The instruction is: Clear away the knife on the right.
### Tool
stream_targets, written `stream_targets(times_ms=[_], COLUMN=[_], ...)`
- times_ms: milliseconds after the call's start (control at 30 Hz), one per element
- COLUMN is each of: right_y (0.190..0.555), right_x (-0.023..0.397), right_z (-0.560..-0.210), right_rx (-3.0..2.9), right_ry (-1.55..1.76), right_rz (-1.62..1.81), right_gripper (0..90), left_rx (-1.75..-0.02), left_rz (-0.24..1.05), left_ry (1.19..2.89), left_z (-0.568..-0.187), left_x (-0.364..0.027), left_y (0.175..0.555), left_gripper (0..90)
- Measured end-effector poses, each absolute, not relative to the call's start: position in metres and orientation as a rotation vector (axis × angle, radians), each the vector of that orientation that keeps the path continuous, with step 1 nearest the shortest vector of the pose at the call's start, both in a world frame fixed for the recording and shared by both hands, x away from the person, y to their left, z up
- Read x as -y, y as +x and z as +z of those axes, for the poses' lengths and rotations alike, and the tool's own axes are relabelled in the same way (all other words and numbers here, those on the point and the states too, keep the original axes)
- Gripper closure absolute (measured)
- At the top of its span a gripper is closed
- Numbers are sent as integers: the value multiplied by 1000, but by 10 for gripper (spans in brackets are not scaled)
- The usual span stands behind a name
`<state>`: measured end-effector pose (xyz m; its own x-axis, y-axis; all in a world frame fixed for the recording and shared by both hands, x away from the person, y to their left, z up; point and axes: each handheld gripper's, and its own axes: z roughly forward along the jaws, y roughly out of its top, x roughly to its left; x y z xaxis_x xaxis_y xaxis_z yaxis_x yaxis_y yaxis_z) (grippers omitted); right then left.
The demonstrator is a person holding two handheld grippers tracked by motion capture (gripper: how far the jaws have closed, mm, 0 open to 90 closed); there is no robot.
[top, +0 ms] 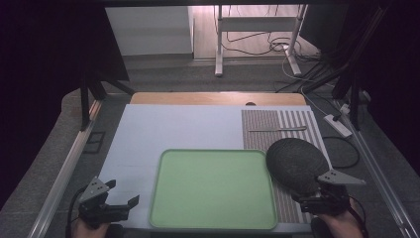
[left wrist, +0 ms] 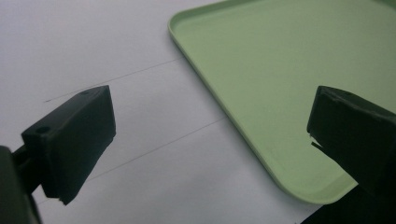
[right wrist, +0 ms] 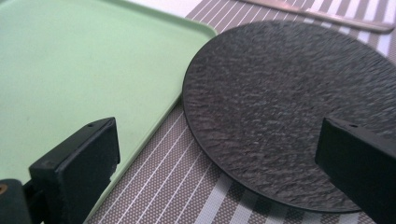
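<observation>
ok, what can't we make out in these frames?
- Plate: high view, the right gripper covers its near rim, so contact with the jaws is unclear.
- Utensil on the striped mat: high view too small to tell its type; right gripper view cuts it at the top edge.
- Tray: left gripper view, far side cut off; near corner behind a jaw.

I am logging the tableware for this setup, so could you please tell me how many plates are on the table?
1: the round, dark, textured plate lies on the striped placemat, right of the green tray.
</observation>
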<state>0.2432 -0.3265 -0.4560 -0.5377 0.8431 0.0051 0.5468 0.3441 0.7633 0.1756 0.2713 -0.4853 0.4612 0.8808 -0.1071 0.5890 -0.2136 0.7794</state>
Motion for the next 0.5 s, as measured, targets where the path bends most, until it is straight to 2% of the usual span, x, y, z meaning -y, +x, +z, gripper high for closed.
stream_targets(times_ms=[500], right_y=[241], right_x=[318], right_z=[-457], right_rx=[-2285], right_ry=[1125], right_rz=[975], right_gripper=[3], left_rx=[-1228], left_rz=[465], left_ry=[1922], left_z=[-485], left_x=[-271], left_y=[175], left_gripper=[19])
